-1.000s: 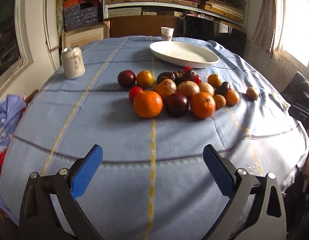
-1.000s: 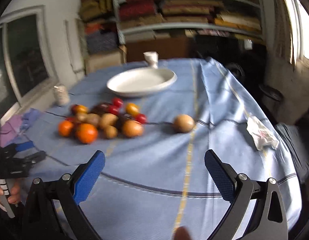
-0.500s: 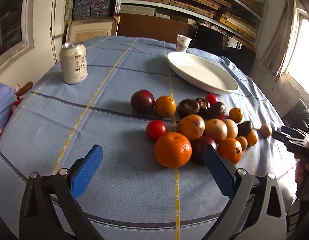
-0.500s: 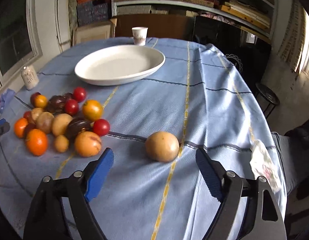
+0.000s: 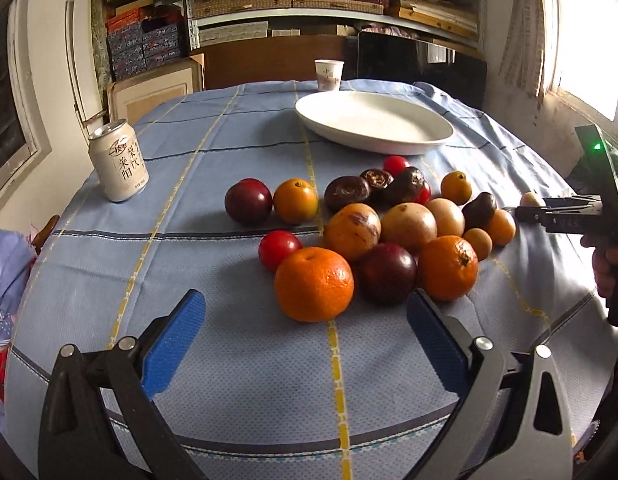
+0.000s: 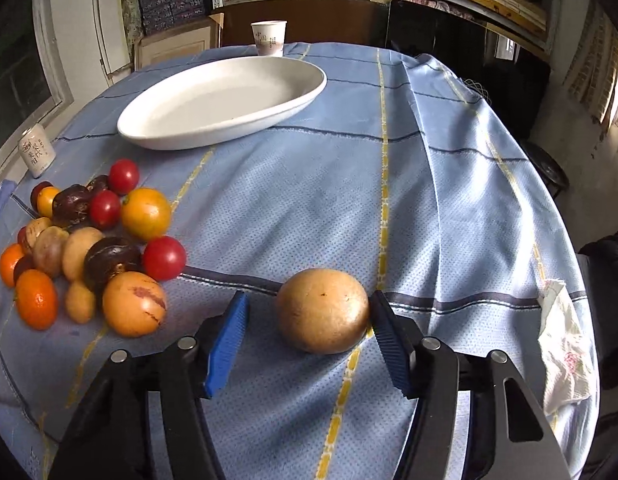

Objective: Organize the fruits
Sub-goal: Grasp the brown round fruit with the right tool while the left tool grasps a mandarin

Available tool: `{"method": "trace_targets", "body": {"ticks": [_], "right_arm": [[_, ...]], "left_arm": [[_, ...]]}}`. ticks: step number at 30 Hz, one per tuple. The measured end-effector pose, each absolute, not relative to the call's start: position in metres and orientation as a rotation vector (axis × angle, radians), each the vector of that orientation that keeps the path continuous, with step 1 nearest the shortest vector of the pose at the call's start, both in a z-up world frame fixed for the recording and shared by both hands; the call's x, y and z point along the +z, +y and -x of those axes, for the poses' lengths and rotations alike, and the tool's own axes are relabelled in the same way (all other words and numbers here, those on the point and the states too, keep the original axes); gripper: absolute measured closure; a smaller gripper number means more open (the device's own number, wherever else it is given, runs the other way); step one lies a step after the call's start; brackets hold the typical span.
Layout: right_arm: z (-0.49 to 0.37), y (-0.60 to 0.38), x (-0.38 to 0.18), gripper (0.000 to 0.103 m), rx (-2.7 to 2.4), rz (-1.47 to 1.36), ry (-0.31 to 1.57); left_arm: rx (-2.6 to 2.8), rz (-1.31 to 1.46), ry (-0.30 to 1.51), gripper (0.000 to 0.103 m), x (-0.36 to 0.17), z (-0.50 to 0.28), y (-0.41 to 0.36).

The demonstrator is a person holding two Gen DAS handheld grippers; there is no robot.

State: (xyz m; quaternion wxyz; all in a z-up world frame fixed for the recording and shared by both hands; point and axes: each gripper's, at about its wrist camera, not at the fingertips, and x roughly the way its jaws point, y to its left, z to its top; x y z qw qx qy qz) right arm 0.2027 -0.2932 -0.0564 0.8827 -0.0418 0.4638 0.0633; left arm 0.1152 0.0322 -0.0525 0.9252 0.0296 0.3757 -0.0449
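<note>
My right gripper (image 6: 309, 332) has its jaws part-way open around a lone tan fruit (image 6: 322, 311) on the tabletop (image 6: 449, 208), the right pad touching its side and the left pad just clear of it. My left gripper (image 5: 305, 340) hangs with jaws wide and nothing between them, just short of a large orange (image 5: 313, 284) at the near edge of the fruit pile (image 5: 389, 220). Beyond the pile I note a white plate (image 6: 213, 120), a paper cup (image 6: 269, 38), a drink can (image 5: 117, 161) and a crumpled tissue (image 6: 565, 344).

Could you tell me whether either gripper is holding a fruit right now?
Neither yet: the right gripper brackets the lone tan fruit, jaws unclosed; the left gripper is open.
</note>
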Motion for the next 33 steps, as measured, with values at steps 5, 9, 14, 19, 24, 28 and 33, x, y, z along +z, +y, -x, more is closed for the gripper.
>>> {"method": "trace_targets", "body": {"ticks": [5,9,14,19,24,28,33], "right_arm": [[-0.202,-0.295,-0.059,0.039,0.129,0.077,0.960],[-0.201,-0.294,-0.060,0.039,0.127,0.081,0.956],[-0.196,-0.292,-0.057,0.059,0.113,0.104,0.930],[-0.193,-0.288,-0.055,0.059,0.124,0.116,0.925],[-0.178,-0.281,-0.046,0.059,0.191,0.093,0.877],[-0.175,-0.278,-0.042,0.059,0.203,0.083,0.859],[-0.173,-0.280,-0.040,0.059,0.187,0.071,0.852]], "left_arm": [[-0.079,-0.037,0.810,0.004,-0.056,-0.120,0.036],[-0.054,-0.018,0.855,0.004,-0.062,-0.128,0.041],[-0.038,0.005,0.839,0.004,-0.061,-0.130,0.046],[-0.050,-0.039,0.823,0.004,-0.059,-0.129,0.039],[-0.051,-0.055,0.813,0.013,-0.059,-0.128,0.035],[-0.062,-0.002,0.854,0.034,-0.063,-0.138,0.040],[-0.066,-0.016,0.864,0.035,-0.065,-0.142,0.037]]}}
